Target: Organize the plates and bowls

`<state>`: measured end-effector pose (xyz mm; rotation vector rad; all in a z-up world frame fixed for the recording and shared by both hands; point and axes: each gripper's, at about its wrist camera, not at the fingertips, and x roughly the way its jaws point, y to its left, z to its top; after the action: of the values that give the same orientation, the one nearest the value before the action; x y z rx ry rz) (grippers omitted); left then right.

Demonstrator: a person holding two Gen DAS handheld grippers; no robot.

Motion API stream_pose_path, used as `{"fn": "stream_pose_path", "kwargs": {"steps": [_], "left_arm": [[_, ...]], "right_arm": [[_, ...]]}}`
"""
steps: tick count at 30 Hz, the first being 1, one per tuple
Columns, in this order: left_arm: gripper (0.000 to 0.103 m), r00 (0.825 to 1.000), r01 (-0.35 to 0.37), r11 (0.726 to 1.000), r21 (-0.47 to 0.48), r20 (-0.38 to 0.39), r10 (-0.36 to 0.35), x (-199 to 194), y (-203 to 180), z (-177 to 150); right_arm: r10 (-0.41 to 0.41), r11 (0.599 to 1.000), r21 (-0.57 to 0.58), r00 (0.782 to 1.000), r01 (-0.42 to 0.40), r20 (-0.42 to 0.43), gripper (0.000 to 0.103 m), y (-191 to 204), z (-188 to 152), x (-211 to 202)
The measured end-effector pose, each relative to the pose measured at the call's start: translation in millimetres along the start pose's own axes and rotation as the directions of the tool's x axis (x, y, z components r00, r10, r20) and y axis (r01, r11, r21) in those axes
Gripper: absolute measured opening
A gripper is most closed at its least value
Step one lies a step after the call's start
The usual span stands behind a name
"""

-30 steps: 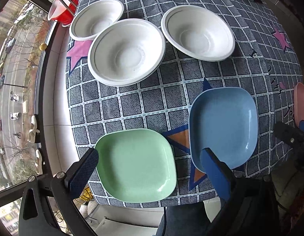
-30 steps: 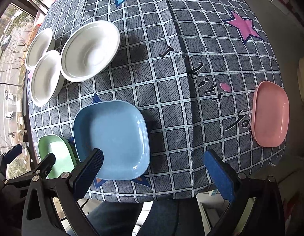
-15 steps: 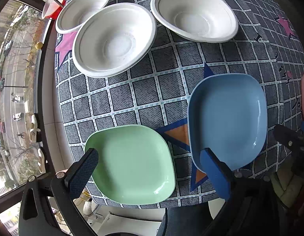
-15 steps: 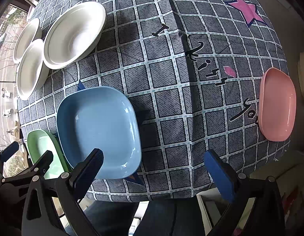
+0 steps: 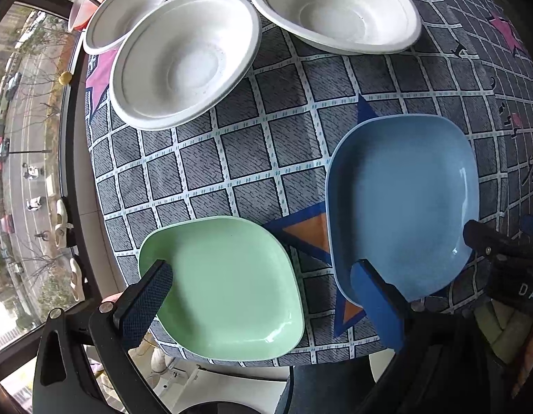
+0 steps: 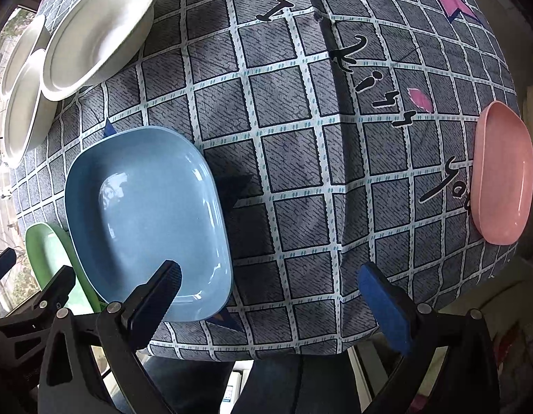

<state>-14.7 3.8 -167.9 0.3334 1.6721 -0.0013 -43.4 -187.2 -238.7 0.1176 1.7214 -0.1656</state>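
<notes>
Table under a grey checked tablecloth point(image 6: 300, 158) with white grid lines, star prints and black script lettering.

Left gripper point(image 5: 263, 289): jaws wide apart, holding nothing. It hangs over the near table edge, its 2 blue-padded fingers point(image 5: 147, 296) straddling the pale green rounded-square plastic plate point(image 5: 225, 289). The left finger overlaps the plate's near-left rim in the view; whether it touches cannot be told.

Right gripper point(image 6: 269, 296): jaws wide apart, empty. Its left finger sits in front of the near edge of the light blue rounded-square plastic plate point(image 6: 145, 220); its right finger is over bare cloth.

Plates: green and blue lie flat, side by side at the near edge, close together with a narrow strip of cloth between them in the left wrist view. The salmon-pink rounded plastic plate point(image 6: 504, 172) lies alone at the right table edge, well apart from the other 2.

Bowls: 3 white round shallow bowls, paper-pulp look, at the far left of the table. The middle bowl point(image 5: 187, 58) overlaps the rim of the far-left bowl point(image 5: 128, 7); the right-hand bowl point(image 5: 335, 7) sits just beside the middle one, a small gap showing.

A window point(image 5: 21, 158) runs along the left, with a street far below.
</notes>
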Motion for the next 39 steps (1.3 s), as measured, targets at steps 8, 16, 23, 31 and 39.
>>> {"fn": "stream_pose_path", "kwargs": {"steps": [8,16,23,31,39], "left_arm": [[0.103,1.0,-0.026,1.0,0.01,-0.012,0.026,6,-9,5],[0.103,0.999,-0.032,0.999,0.036,-0.017,0.032,12,-33,15],[0.103,1.0,-0.018,0.999,0.049,-0.014,0.018,14,-57,26],[0.103,0.998,0.063,0.998,-0.014,-0.024,-0.063,12,-92,44],[0.103,0.995,0.1,0.992,-0.082,-0.02,-0.102,18,-129,35]], "right_arm": [[0.013,1.0,-0.025,0.999,-0.014,-0.047,0.103,16,6,48],[0.024,0.999,-0.022,0.997,-0.026,-0.075,0.103,17,11,94],[-0.028,1.0,0.003,0.999,0.028,-0.041,0.103,-12,12,121],[-0.024,0.999,0.035,1.0,0.024,-0.01,0.103,-54,9,162],[0.07,0.987,-0.151,0.996,-0.062,0.049,0.103,-34,36,202]]}}
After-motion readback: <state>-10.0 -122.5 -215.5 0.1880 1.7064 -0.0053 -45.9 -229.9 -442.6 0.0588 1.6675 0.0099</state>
